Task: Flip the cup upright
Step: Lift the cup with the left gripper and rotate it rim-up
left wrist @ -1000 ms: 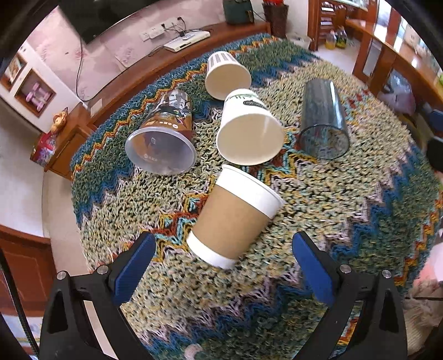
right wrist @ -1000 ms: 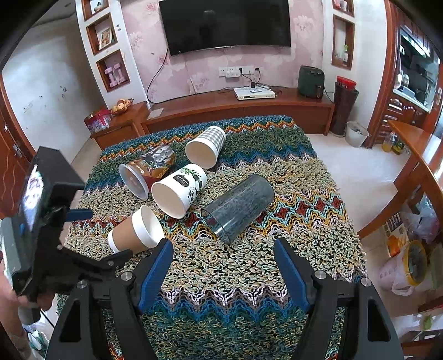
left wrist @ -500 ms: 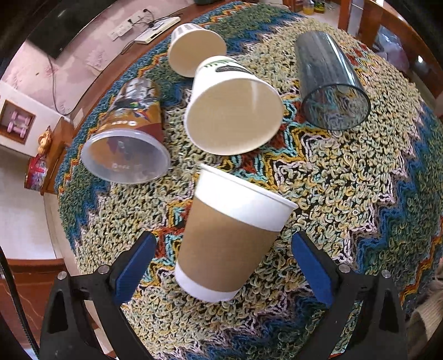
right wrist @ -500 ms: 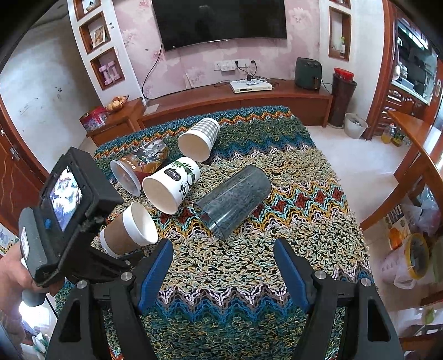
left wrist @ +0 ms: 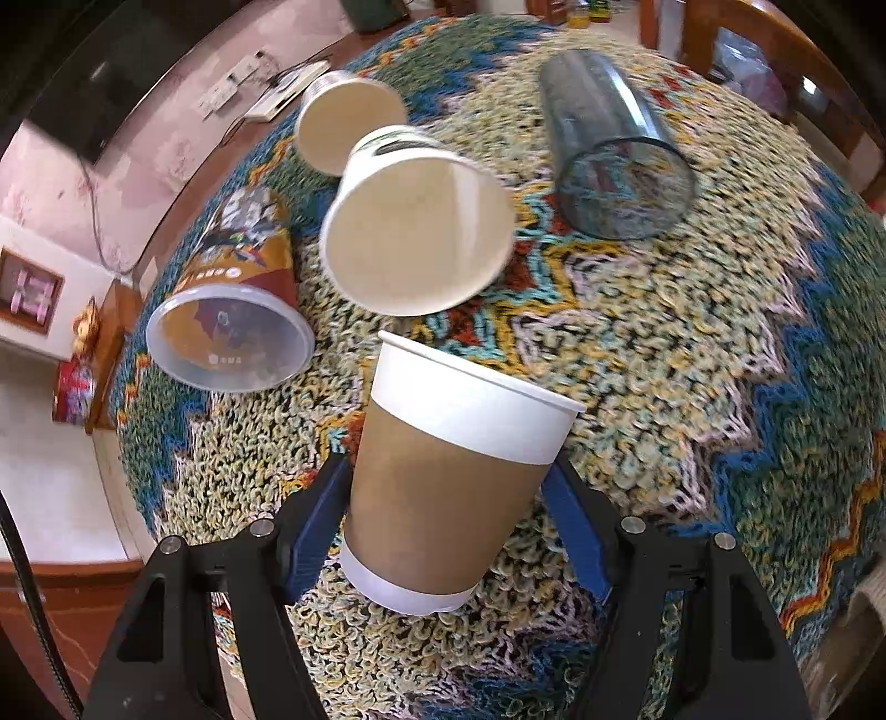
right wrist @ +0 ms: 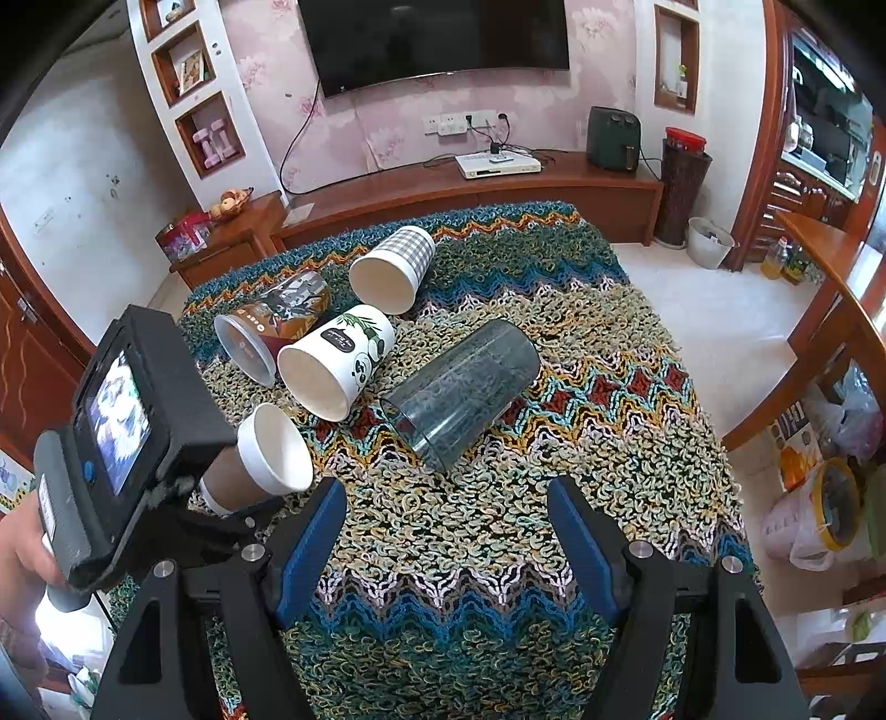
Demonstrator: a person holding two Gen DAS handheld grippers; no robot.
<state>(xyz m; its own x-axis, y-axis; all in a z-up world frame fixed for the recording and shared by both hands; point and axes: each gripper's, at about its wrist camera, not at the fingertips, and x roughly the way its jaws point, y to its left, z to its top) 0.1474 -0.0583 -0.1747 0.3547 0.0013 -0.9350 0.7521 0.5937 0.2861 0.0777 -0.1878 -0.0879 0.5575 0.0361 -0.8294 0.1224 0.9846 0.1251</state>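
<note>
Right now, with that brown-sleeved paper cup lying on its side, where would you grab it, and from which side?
Grip the brown-sleeved paper cup across its sleeve, coming from its base end. It lies with its mouth facing away, so the straight sides meet the two pads squarely. The left hand-held gripper already straddles it there, fingers at the sleeve.

Items I log on the tabletop, which is covered by a zigzag knitted cloth (right wrist: 554,443): a panda-print paper cup (right wrist: 338,360) on its side; a checked paper cup (right wrist: 393,266) on its side behind it; a brown printed plastic cup (right wrist: 271,327) lying just beside the panda cup; a dark clear tumbler (right wrist: 459,387) on its side. Beyond, I note a wall television (right wrist: 437,39), a wooden console (right wrist: 470,188) with a white set-top box (right wrist: 498,163), and a black air fryer (right wrist: 612,138).
</note>
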